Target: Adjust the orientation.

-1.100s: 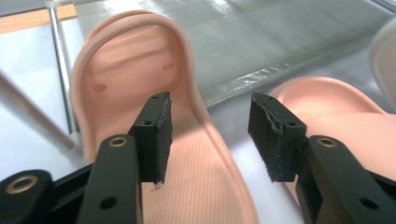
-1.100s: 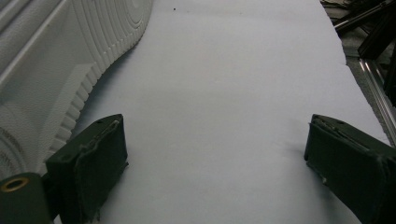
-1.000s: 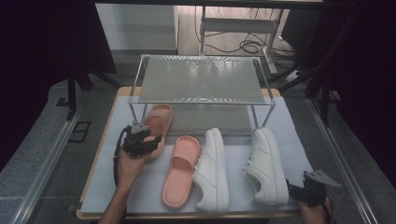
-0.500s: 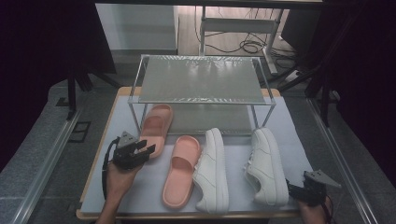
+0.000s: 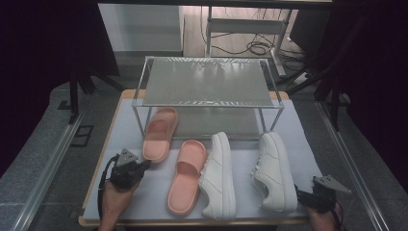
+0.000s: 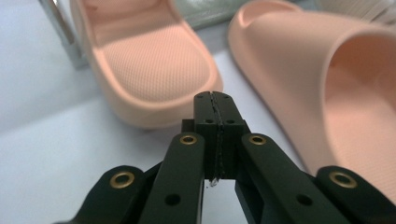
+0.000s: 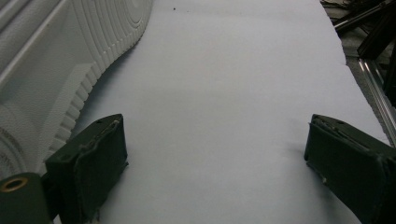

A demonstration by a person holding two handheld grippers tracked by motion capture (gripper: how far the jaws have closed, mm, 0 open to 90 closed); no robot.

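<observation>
No text, label, brand or number can be read on anything here.

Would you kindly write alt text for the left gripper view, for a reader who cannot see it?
The left hand-held gripper, its black jaws pressed shut on nothing, points at the rounded end of a pink slipper lying on a white table cover. A second pink slipper lies to the right, and a metal rack leg stands at upper left.

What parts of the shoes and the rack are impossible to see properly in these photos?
- Lower shelf, high view: mostly covered by the top shelf.
- Right sneaker, right gripper view: cut off by the frame's edge.
- Right slipper, left gripper view: blurred, cut by the edge.
</observation>
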